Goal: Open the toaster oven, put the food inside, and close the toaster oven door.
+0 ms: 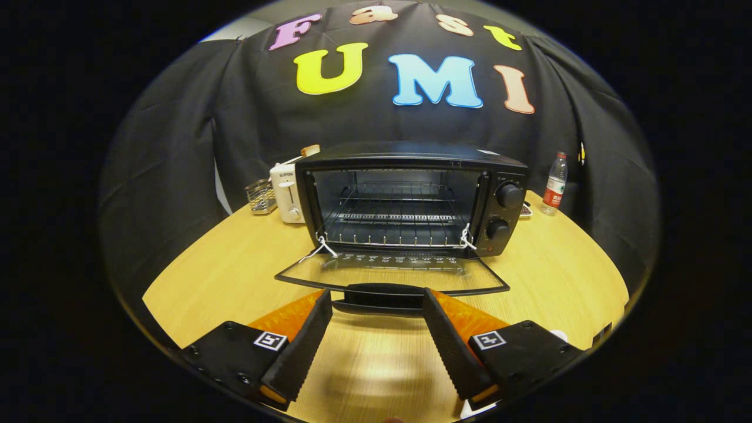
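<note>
Facing the toaster oven [411,200] squarely, the gripper [377,296] is hovering low over the wooden table [235,264] with its fingers spread wide and pinching nothing. The glass door [390,275] is lying dropped flat toward the gripper, and its dark handle [378,295] is sitting between the fingertips, apparently free of both. The wire rack [396,218] inside is standing bare, so the opening step is judged complete and the loading step is now in hand. No food is identifiable from this position; a small pale object [559,335] is peeking out beside the right finger, too hidden to name. A white toaster [286,192] and a small wire basket [261,196] are standing to the left of the oven, and a water bottle [554,184] to its right. The next move is judged to call for backing clear of the door handle, locating the food, closing on it firmly, and carrying it over the lowered door without knocking it.
</note>
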Demonstrator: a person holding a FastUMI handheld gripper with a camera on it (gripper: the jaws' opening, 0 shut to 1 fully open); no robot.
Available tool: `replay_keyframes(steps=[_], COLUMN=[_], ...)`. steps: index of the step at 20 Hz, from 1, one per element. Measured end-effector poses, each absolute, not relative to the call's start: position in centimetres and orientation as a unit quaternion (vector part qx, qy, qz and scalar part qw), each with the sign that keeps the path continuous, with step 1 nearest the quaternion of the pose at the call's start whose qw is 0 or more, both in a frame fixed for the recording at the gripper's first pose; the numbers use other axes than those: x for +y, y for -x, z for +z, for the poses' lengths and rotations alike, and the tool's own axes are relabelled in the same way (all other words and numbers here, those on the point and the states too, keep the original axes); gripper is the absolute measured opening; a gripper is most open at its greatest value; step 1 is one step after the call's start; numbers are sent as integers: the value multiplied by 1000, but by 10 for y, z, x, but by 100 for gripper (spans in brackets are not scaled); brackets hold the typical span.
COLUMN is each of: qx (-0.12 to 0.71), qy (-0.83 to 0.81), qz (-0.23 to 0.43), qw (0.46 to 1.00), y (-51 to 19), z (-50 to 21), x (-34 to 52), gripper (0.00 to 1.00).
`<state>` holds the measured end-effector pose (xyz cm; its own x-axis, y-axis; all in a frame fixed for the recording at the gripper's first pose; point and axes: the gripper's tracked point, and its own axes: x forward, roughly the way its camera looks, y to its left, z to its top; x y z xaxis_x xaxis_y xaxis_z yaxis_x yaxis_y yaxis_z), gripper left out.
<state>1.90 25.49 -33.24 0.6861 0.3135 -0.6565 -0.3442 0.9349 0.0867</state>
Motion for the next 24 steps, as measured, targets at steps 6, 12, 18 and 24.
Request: replay_keyframes(steps=[6,12,18,24], qx=[366,426,510,565], qy=[11,-24,-74,-51], qz=[194,245,292,313], qw=[910,871,806,762], y=[-3,13,25,34], z=[-303,-294,-310,-341], x=[197,131,80,34], gripper=[99,99,98,99])
